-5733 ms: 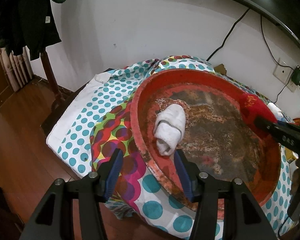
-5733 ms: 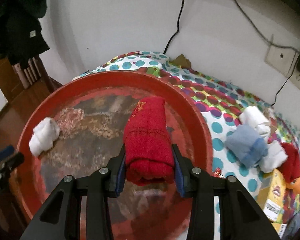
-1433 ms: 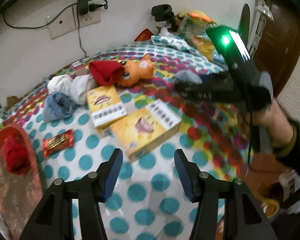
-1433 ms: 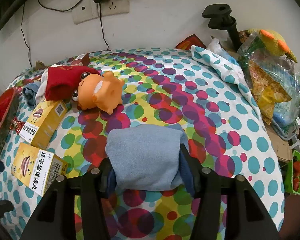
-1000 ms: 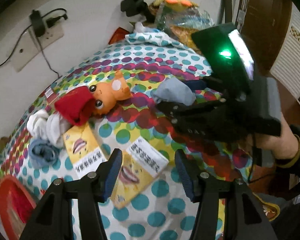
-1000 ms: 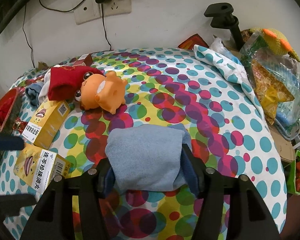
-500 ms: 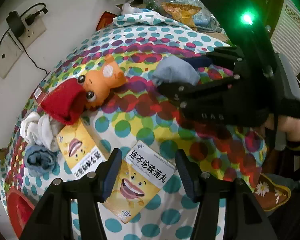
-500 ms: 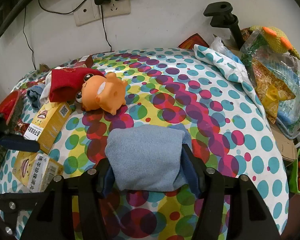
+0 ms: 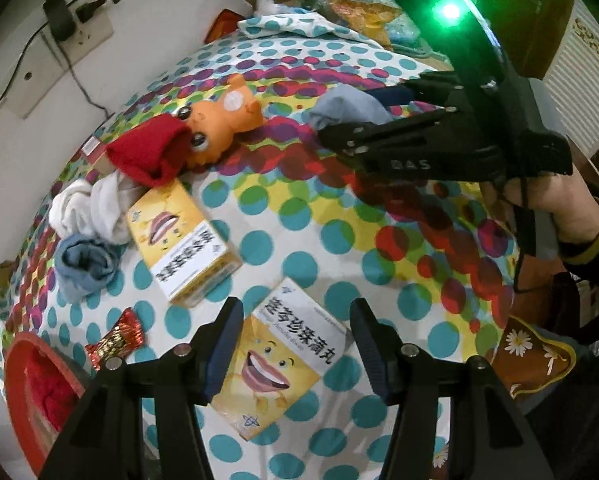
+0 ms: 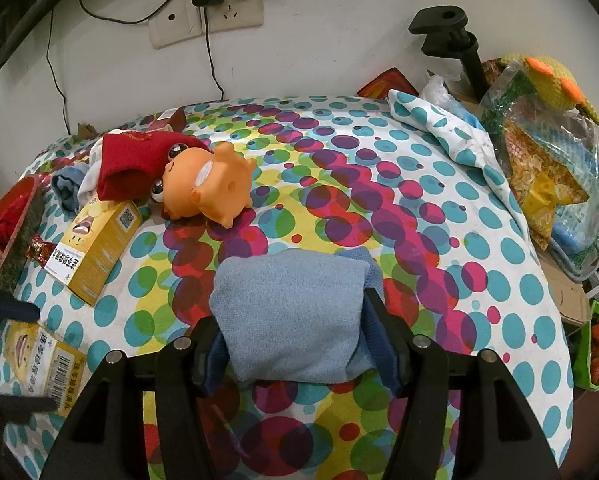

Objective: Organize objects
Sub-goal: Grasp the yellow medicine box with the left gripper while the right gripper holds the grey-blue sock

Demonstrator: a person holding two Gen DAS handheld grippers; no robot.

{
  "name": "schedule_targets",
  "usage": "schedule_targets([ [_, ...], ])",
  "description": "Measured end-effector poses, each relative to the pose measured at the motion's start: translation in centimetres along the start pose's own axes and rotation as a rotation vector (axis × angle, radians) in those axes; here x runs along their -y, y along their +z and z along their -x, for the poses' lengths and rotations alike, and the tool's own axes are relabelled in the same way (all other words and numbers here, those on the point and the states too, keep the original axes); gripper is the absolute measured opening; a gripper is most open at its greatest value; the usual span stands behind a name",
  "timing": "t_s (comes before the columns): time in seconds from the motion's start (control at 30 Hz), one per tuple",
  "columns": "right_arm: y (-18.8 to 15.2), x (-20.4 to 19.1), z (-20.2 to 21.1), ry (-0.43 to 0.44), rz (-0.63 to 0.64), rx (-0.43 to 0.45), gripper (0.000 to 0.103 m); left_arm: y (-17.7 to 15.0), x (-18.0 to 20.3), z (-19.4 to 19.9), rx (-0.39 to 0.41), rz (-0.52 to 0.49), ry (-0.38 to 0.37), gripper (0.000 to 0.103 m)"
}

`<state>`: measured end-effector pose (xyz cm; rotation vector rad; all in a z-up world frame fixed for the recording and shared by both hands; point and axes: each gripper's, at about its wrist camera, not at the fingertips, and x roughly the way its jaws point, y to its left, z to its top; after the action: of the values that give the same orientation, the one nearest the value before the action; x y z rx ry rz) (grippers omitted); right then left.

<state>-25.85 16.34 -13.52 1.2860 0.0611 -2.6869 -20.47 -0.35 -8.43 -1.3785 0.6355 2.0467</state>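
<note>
My left gripper (image 9: 295,344) hangs steeply over the nearer yellow box (image 9: 281,360) on the spotted cloth (image 9: 291,216), jaws wide apart with nothing pressed between them — the box lies flat just beyond the pads, its printed face up and set at a slant to my fingers. My right gripper (image 10: 295,336) is clamped on the folded blue cloth (image 10: 291,316), which bulges out ahead of the pads and sits low over the coloured spots in the middle of the table.

The way I read it, the box is my next pick on the left. To do it well I'd turn the wrist so the pads meet the two long sides squarely and not across a corner — thin card will skew or crush if I pinch it on the diagonal. Then lower until the pads straddle the box and close gently.

The second yellow box (image 9: 183,248) lies close by, up towards the white socks (image 9: 87,208) and the blue sock (image 9: 85,262), with a red candy wrapper (image 9: 115,340) near the red tray (image 9: 19,364). I'd keep my left finger clear of both. The orange toy (image 9: 223,120) and red sock (image 9: 147,156) sit touching, well beyond. My right hand stays out of the left's path.
</note>
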Motion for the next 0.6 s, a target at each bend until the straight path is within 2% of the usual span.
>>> schedule_targets([
  [0.13,0.0,-0.1,0.0,-0.003,0.003,-0.001,0.060,0.3,-1.0,0.7,-0.002,0.005,-0.004,0.057],
  [0.23,0.0,-0.1,0.0,-0.001,0.001,0.000,0.061,0.3,-0.9,0.9,-0.052,-0.041,-0.066,0.057],
  [0.4,-0.1,-0.1,0.0,-0.002,0.000,0.000,0.061,-0.1,0.0,0.7,-0.142,-0.167,-0.068,0.057],
  [0.6,0.0,-0.1,0.0,-0.002,0.001,-0.001,0.061,-0.1,-0.3,0.3,-0.190,-0.233,-0.040,0.057],
])
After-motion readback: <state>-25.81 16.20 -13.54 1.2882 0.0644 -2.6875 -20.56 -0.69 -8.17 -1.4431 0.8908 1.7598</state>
